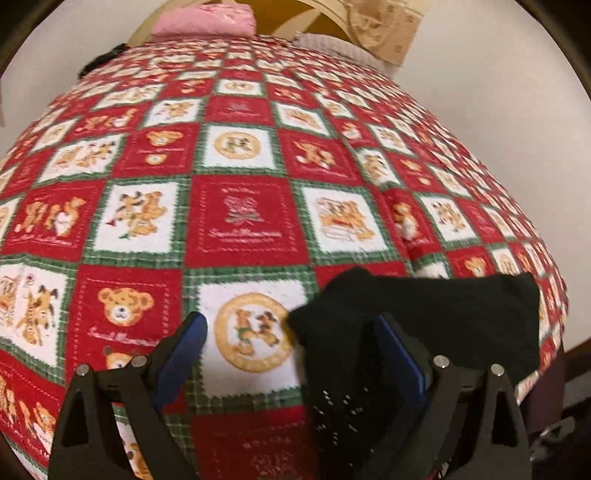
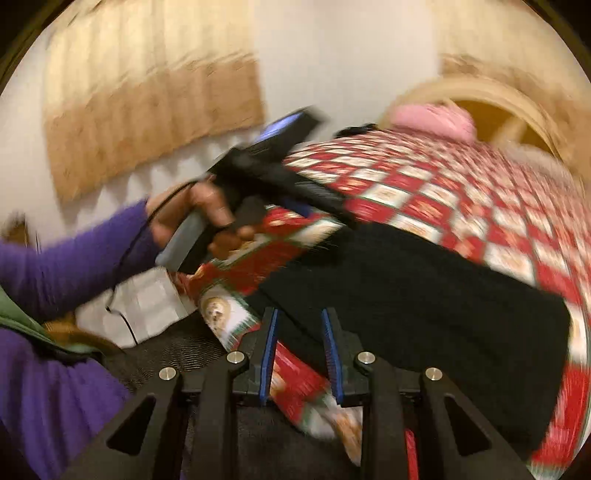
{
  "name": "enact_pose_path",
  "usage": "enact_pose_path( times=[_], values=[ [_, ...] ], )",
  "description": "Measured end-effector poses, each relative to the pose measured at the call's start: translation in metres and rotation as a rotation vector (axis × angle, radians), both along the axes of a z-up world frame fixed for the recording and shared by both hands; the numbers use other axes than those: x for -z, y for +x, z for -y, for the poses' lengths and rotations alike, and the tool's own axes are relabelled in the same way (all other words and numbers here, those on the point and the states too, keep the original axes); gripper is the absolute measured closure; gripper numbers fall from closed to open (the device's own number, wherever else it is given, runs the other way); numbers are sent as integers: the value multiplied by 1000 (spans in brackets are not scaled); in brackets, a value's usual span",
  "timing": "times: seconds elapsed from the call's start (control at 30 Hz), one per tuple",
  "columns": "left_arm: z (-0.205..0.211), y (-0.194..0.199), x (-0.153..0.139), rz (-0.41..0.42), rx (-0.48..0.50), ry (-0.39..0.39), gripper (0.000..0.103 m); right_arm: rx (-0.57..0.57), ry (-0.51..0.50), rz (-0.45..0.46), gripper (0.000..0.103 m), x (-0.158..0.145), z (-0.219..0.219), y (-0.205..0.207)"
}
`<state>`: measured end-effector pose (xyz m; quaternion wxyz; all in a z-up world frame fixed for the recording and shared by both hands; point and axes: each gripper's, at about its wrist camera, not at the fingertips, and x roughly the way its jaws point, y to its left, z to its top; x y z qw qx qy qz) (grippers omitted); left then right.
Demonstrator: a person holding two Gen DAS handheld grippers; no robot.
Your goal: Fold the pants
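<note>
Lying on the checked tablecloth [image 1: 243, 221], the black pants [image 1: 424, 317] drape over one finger of the open left tool [image 1: 291, 332]; the right tool [image 2: 299, 332] is open, empty.

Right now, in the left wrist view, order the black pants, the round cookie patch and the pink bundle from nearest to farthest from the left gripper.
1. Black pants, draped over the right finger.
2. Round cookie patch, mid-table ahead.
3. Pink bundle, far edge.

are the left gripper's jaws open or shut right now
Open. In the left wrist view the left gripper has its blue pads spread wide, tablecloth showing between them, with the black pants draped over one.
</note>
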<state>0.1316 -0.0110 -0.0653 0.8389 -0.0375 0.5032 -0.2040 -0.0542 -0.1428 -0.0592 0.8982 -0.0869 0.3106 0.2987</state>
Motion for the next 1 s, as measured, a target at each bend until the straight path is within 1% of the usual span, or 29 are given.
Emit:
enact_pose_path(
  times=[0.03, 0.1, 0.13, 0.2, 0.27, 0.33, 0.47, 0.53, 0.63, 0.73, 0.83, 0.93, 1.0],
  values=[
    [0, 0, 0, -3, 7, 13, 9, -32, -47, 20, 77, 6, -20, 4],
    [-6, -1, -4, 17, -8, 38, 9, -60, -98, 32, 77, 16, -43, 11],
    [-10, -3, -6, 28, -16, 37, 9, -69, -125, 37, 77, 24, -54, 15],
    [-22, -7, -9, 43, -29, 30, 9, -75, -166, 42, 77, 36, -64, 20],
    [-31, -12, -11, 60, -38, 35, 9, -49, -218, 50, 77, 48, -67, 27],
    [-39, -14, -12, 70, -47, 38, 9, -16, -241, 73, 77, 55, -66, 32],
    [-49, -12, -11, 73, -70, 20, 9, 23, -243, 113, 77, 54, -67, 37],
    [-52, -9, -11, 70, -85, 11, 9, 19, -289, 151, 77, 56, -81, 39],
    [-55, -8, -11, 68, -96, 1, 9, 5, -367, 240, 77, 59, -99, 34],
    [-56, -9, -10, 67, -98, 1, 9, -27, -414, 287, 77, 59, -107, 28],
    [-57, -12, -11, 73, -89, 10, 9, -86, -451, 292, 77, 60, -102, 15],
    [-57, -12, -10, 74, -93, 13, 9, -89, -492, 294, 77, 63, -91, 8],
    [-57, -11, -9, 66, -99, 0, 9, -81, -502, 304, 77, 63, -88, 10]
  ],
)
